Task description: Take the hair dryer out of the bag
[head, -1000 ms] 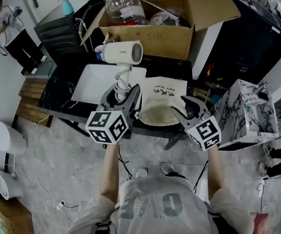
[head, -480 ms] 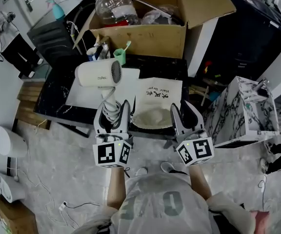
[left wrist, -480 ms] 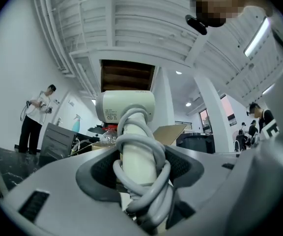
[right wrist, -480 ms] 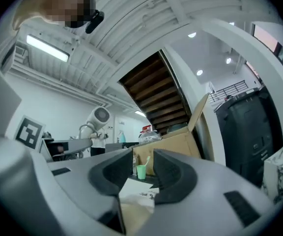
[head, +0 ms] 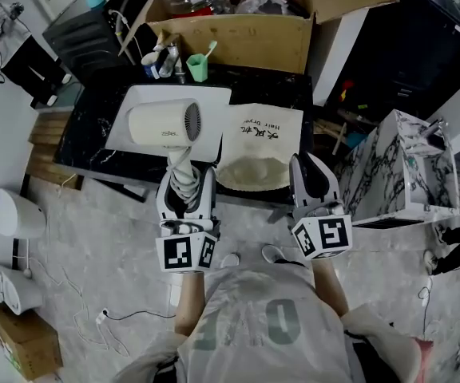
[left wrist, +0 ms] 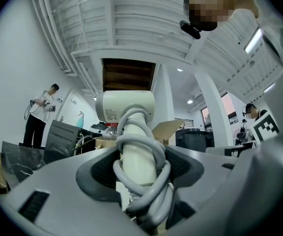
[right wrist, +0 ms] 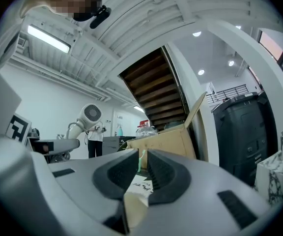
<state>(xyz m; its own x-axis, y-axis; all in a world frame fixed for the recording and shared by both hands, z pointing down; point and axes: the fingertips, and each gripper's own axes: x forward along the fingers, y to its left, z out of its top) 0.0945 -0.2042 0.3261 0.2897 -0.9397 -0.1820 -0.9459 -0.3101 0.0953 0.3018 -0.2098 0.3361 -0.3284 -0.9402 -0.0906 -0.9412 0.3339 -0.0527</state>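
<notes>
**Dryer out of bag, in L jaws: where the head sits vs the jaws**

L gripper (head: 186,183) has the hair dryer (head: 160,124) by its handle. Jaws stand wide, pads pressed on both sides of the handle, w/ the grey cord (left wrist: 142,178) looped round it. R gripper (head: 311,168) sits just R of the bag (head: 262,142). Its jaws have just been closing and are nearly together, w/ a thin slit between the pads. There's a pale strip low in that slit; can't tell if it's bag edge. Nothing clearly gripped.

Dryer is fully clear of the bag, held over the white sheet (head: 214,98) on the dark desk (head: 94,146), i.e. L of the bag. Bag lies flat, mouth end at the desk's near edge, toward the person; looks empty.

Key relation: handle runs straight out from the L jaws, away from the person. Barrel sits at its far end, crosswise, so long axis runs L–R, grille end toward the bag and nozzle end pointing L. The head is thus beyond the jaws, not under them.

Prob. next: lower it onto the sheet. L hand can do that alone, since R is off to the side by the bag. Risk: head-heavy, so it may swivel in the grip.
</notes>
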